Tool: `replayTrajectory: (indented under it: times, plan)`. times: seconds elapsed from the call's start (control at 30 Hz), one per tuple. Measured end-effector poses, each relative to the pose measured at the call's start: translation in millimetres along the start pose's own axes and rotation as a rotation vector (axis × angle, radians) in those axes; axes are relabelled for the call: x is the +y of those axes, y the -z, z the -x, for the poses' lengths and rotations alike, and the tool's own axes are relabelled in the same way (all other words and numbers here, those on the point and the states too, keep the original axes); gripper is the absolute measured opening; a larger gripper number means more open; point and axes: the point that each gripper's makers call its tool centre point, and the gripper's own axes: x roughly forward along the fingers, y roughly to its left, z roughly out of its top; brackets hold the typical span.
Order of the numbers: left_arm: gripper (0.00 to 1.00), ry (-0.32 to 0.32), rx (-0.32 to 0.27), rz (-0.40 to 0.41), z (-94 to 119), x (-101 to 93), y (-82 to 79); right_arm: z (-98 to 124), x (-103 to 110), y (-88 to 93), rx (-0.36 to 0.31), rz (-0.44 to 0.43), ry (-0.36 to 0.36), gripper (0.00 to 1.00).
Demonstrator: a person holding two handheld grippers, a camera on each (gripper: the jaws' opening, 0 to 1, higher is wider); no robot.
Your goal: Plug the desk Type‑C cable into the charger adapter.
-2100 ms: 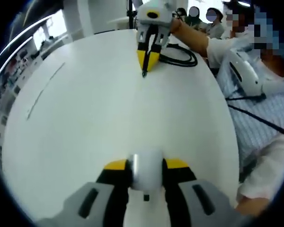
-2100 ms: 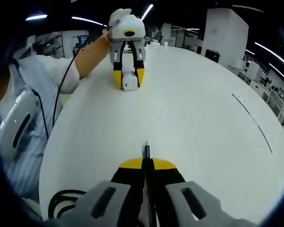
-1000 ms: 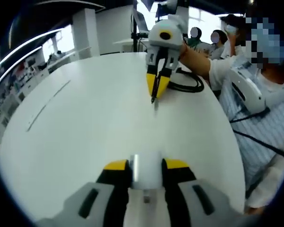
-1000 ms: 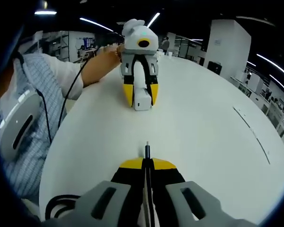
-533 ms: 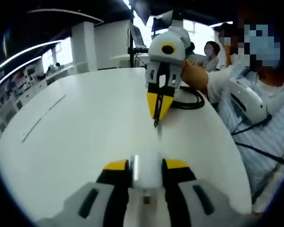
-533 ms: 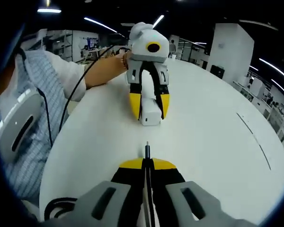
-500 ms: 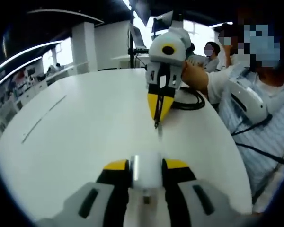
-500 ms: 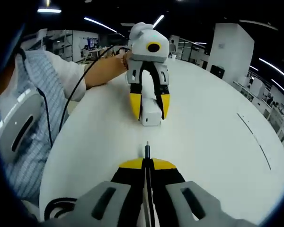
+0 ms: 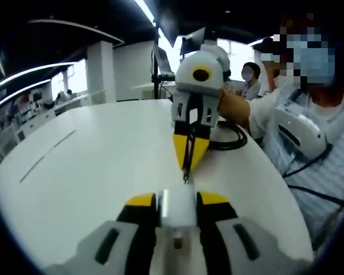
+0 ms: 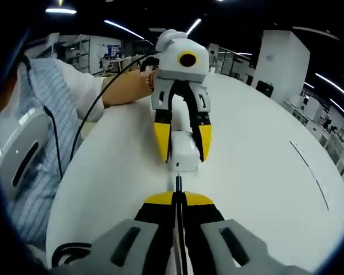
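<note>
Left tongs (image 9: 178,200) clamp the rigid white charger adapter (image 9: 178,207); right tongs (image 10: 178,198) pinch the floppy Type-C cable (image 10: 178,184) behind its stiff plug, tip nearly touching.

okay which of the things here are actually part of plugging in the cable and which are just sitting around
In the job:
charger adapter, white, clamped in the left claw
Type-C cable plug, pinched in the right claw, tip almost at the adapter
coiled black cable on the table behind

Just around:
white table
people seated in the background
</note>
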Motion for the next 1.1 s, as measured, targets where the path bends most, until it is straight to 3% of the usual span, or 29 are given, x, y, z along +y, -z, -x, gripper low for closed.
replayTrajectory:
  times: [0.2, 0.67, 0.87, 1.1]
  plan:
    - [0.26, 0.019, -0.031, 0.006, -8.1, -5.2, -4.2, -0.2, 2.1, 0.4, 0.000, 0.007, -0.002, 0.03]
    - [0.26, 0.024, -0.039, 0.015, -10.3, -5.4, -4.5, -2.5, 1.9, 3.1, -0.003, 0.000, -0.032, 0.03]
    - [0.26, 0.025, -0.036, 0.014, -10.2, -6.7, -3.9, -2.9, 1.6, 2.5, -0.020, -0.081, -0.078, 0.03]
    - [0.26, 0.033, -0.031, 0.014, -10.1, -7.6, -3.3, -5.2, 4.0, 1.6, -0.018, -0.112, -0.116, 0.03]
